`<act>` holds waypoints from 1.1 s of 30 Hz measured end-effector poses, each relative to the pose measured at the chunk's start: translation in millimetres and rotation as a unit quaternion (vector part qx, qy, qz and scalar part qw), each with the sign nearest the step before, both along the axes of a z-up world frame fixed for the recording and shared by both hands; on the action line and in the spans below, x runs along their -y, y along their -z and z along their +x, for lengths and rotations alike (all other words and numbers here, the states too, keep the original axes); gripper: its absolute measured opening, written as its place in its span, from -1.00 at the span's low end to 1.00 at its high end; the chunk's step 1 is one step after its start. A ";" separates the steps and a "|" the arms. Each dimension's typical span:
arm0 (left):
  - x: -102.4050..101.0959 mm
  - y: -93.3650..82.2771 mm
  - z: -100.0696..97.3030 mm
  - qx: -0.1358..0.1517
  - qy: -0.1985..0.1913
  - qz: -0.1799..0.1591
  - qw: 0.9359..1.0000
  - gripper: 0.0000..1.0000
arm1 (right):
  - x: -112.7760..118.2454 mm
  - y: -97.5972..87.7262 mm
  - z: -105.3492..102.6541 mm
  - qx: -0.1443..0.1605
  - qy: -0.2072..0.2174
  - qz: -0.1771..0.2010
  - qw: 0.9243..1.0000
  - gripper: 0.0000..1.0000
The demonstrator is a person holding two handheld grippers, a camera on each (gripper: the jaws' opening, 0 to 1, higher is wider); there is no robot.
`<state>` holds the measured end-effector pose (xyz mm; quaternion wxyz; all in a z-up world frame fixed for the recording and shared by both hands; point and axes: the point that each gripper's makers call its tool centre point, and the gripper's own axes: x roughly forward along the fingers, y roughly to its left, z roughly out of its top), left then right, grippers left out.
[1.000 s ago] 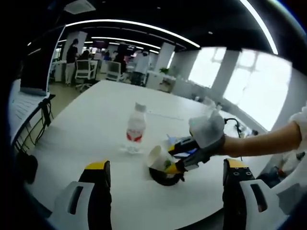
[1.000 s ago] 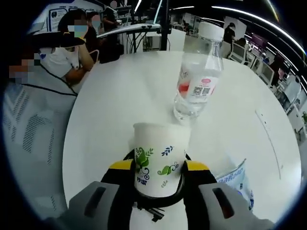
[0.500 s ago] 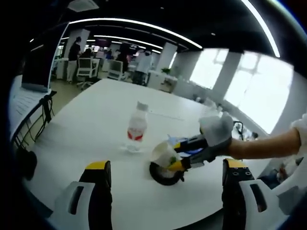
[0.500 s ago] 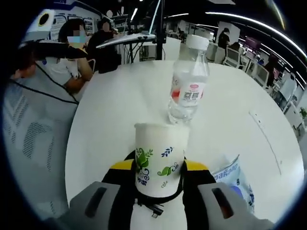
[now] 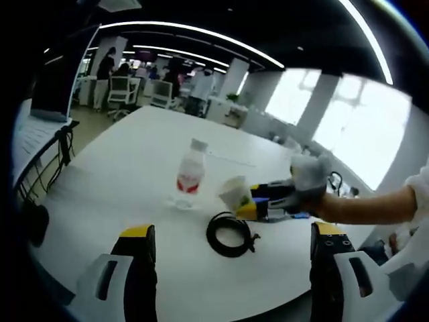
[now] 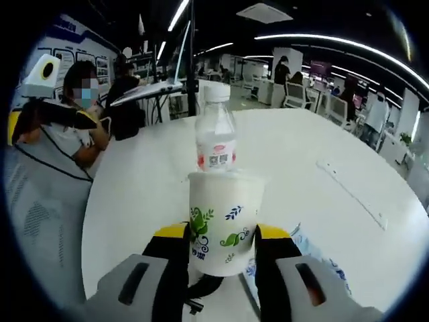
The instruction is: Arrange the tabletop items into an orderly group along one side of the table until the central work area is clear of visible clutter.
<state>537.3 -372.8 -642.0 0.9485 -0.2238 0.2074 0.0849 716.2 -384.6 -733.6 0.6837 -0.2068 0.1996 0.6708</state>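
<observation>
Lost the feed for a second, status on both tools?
Right tool shut on paper cup, lifted off table. Left tool open, empty. Bottle ahead of cup; cable coil on table below.

cup (image 5: 236, 194) between bottle (image 5: 188, 176) and cable coil (image 5: 230, 234)

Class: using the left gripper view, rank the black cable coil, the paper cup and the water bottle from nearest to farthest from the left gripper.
1. black cable coil, on the table, just ahead between the jaws.
2. paper cup, held in the right gripper, beyond the coil.
3. water bottle, standing farthest, left of the cup.
</observation>
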 end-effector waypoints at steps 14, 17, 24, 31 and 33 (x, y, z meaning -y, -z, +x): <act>-2.7 4.0 -2.8 -0.005 -0.011 -0.009 1.000 0.84 | -23.9 -3.8 24.0 -0.038 0.063 0.075 0.995 -0.30; -3.5 4.5 -2.7 -0.004 -0.013 -0.011 1.000 0.84 | -28.5 -5.2 28.2 -0.040 0.074 0.088 0.993 -0.30; -5.2 7.0 -4.3 -0.006 -0.018 -0.018 1.000 0.85 | -48.2 10.4 33.5 -0.031 0.074 0.104 0.991 -0.30; -8.7 7.8 -6.0 -0.006 -0.025 -0.019 0.999 0.84 | -57.1 22.0 32.4 -0.031 0.072 0.102 0.992 -0.31; -10.3 7.3 -5.2 -0.005 -0.026 -0.018 0.999 0.84 | -61.2 25.6 33.1 -0.034 0.073 0.107 0.991 -0.31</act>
